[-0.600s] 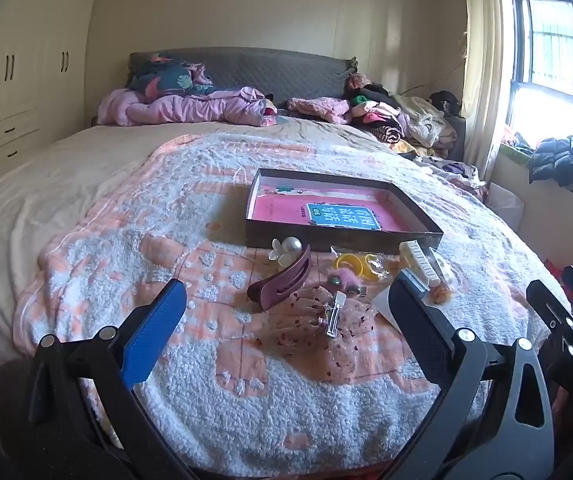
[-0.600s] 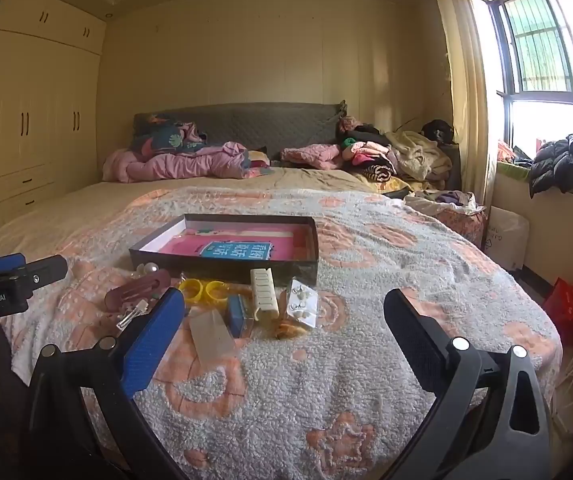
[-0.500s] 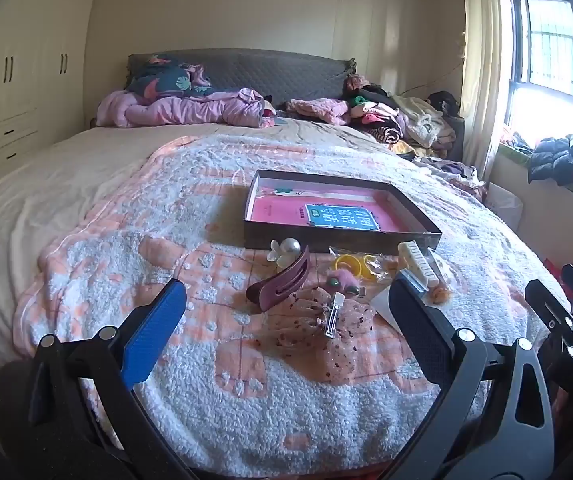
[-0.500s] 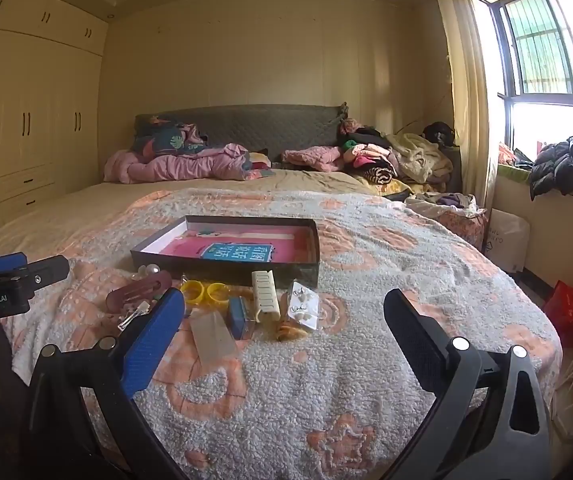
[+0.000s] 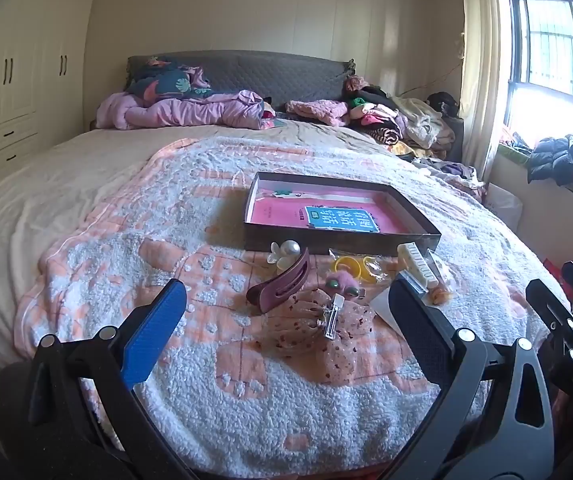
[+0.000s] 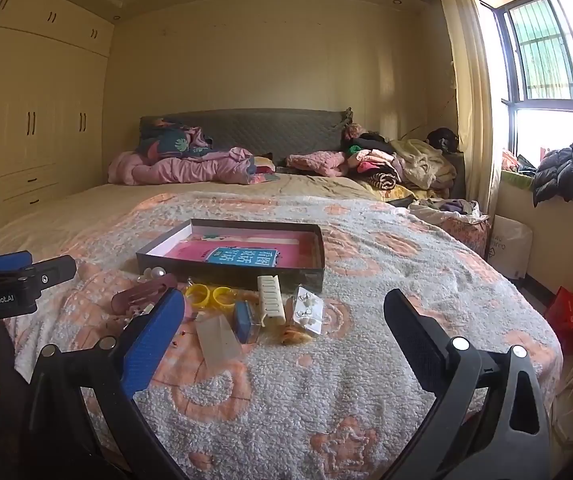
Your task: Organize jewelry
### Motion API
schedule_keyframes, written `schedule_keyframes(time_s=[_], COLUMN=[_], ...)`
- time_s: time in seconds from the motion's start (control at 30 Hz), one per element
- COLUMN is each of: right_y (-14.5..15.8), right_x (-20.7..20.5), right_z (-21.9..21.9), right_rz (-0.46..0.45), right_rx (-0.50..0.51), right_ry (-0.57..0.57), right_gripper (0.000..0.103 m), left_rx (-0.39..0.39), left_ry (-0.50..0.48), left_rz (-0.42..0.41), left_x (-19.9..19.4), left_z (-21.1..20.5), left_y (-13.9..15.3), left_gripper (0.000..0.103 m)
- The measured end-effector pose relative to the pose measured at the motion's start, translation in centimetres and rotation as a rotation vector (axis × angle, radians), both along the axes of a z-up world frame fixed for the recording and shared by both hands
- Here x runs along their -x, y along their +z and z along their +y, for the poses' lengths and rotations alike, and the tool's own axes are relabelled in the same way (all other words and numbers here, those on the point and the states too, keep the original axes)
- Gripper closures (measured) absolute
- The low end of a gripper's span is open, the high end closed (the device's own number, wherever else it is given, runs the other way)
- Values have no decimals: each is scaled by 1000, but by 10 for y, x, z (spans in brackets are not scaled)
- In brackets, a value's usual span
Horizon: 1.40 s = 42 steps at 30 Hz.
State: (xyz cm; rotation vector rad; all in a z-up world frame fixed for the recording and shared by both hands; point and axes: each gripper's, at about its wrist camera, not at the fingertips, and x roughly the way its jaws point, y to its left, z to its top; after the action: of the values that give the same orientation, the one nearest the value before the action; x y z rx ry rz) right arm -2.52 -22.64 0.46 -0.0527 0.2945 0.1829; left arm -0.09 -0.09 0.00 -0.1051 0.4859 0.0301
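— Nothing on the bed (image 5: 86,208) has moved since before; our left gripper (image 5: 282,316) and right gripper (image 6: 282,324) hang apart, empty.

— We've boxed nothing: box (image 5: 342,240) without jewelry, hair clips (image 5: 282,280) and earrings (image 6: 308,310) just before it.

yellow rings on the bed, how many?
2: yellow rings lie side by side in a clear bag before the box, right of the maroon claw clip. More may be hidden.
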Motion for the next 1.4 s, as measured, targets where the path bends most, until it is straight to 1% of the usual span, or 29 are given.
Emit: schedule_keyframes(time_s=[1.17, 1.2, 1.4], right_y=[0, 0, 0], right_x=[-1, -1, -1], right_z=[5, 6, 6], right_rz=[3, 2, 1], right_rx=[6, 6, 6], right_ry=[11, 10, 10], right_gripper=[6, 6, 6], left_rx=[-3, -3, -3], left_ry=[-1, -1, -1], left_rz=[-2, -2, -3], left_x=[0, 0, 0], left_z=[0, -4, -4], left_y=[0, 5, 5], left_gripper=[10, 10, 10])
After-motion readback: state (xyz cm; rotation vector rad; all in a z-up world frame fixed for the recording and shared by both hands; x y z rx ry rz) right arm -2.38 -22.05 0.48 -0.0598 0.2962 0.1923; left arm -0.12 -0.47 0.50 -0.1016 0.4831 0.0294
